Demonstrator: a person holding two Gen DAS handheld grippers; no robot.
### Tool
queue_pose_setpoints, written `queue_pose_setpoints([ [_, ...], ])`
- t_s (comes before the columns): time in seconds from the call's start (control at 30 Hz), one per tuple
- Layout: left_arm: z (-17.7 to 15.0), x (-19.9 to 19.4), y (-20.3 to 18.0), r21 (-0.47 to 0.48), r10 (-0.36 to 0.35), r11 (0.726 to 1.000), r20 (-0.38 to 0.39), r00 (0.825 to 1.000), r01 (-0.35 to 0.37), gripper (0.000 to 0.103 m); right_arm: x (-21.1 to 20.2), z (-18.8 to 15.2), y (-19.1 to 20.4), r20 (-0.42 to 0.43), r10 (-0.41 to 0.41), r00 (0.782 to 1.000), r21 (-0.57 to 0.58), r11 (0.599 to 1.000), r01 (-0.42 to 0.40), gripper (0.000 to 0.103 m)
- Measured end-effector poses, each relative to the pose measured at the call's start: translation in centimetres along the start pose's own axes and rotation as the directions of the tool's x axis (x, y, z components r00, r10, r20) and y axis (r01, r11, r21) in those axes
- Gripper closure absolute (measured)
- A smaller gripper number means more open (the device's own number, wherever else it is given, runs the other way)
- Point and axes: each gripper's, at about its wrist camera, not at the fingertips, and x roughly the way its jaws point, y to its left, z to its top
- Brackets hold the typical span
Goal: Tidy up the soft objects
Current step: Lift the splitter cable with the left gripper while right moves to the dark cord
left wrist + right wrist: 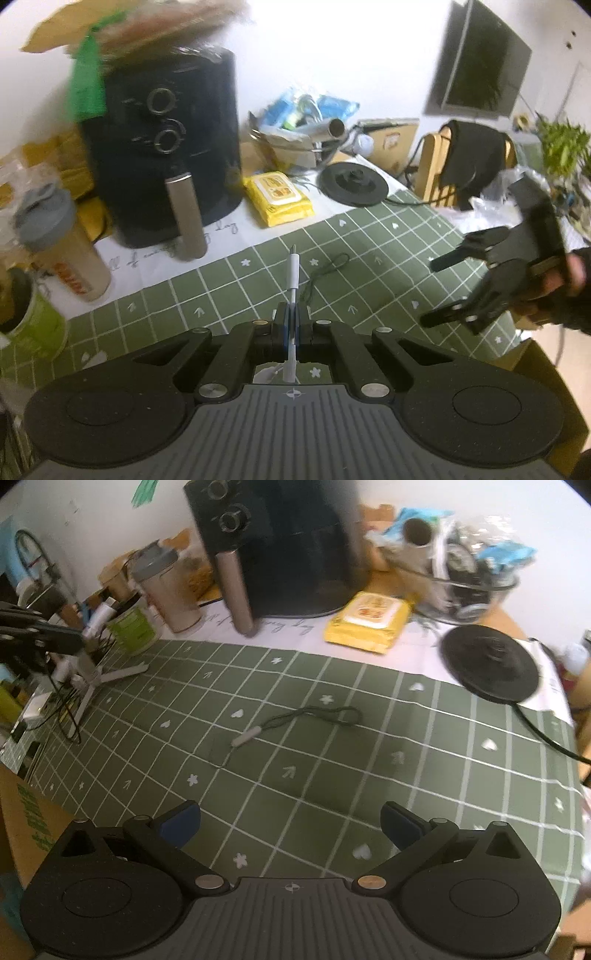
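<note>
While your left gripper looks down at the table in the left wrist view, its jaws are pressed together on a thin white adapter cable: the stiff plug end sticks out ahead of the fingertips and the cord trails back beneath them. So you have one soft item in hand, clear of the green checked tablecloth. Just beyond it a dark looped cord lies flat on the cloth, untouched. Your right gripper hangs at the right edge with its fingers spread apart and nothing between them. Where the cable should go is not evident from here; a cardboard box shows at the lower right, though I can only guess that it is the target.

From the right wrist view, your right gripper stands wide over the cloth, empty, with the dark looped cord and its pale end piece lying ahead of it, apart from the jaws. At the far left your left gripper holds the white cable above the table. My reading: one piece lifted but not yet put away, the cord not yet picked up.
</note>
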Motion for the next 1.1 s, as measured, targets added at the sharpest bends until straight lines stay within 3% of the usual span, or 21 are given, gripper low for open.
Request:
queue_pose_setpoints([
  [0.37, -2.1, -5.0, 0.2, -0.118, 0.075, 0.990, 0.011, 0.997, -0.073, 0.100, 6.7, 2.4, 0.6, -0.047, 0.085, 0.995, -0.090, 0.992, -0.089, 0.000],
  [0.6, -3.6, -7.2, 0.7, -0.205, 0.135, 0.970, -0.006, 0.991, -0.133, 0.100, 11.2, 3.5, 1.0, -0.095, 0.080, 0.992, -0.142, 0.985, -0.093, 0.001],
  [0.8, -4.7, -8.6, 1.2, -0.258, 0.160, 0.953, -0.024, 0.987, -0.161, 0.100, 13.2, 4.9, 1.7, -0.077, 0.083, 0.994, -0.182, 0.979, -0.095, 0.002],
  [0.97, -5.5, -9.2, 1.3, -0.289, 0.175, 0.941, -0.033, 0.984, -0.177, 0.100, 14.3, 6.4, 1.9, -0.049, 0.090, 0.995, -0.166, 0.981, -0.097, 0.006],
  [1.1, -5.9, -9.2, 1.4, -0.311, 0.172, 0.934, -0.039, 0.984, -0.176, 0.100, 14.9, 6.8, 2.9, -0.025, 0.026, 0.999, -0.230, 0.973, -0.031, 0.018],
])
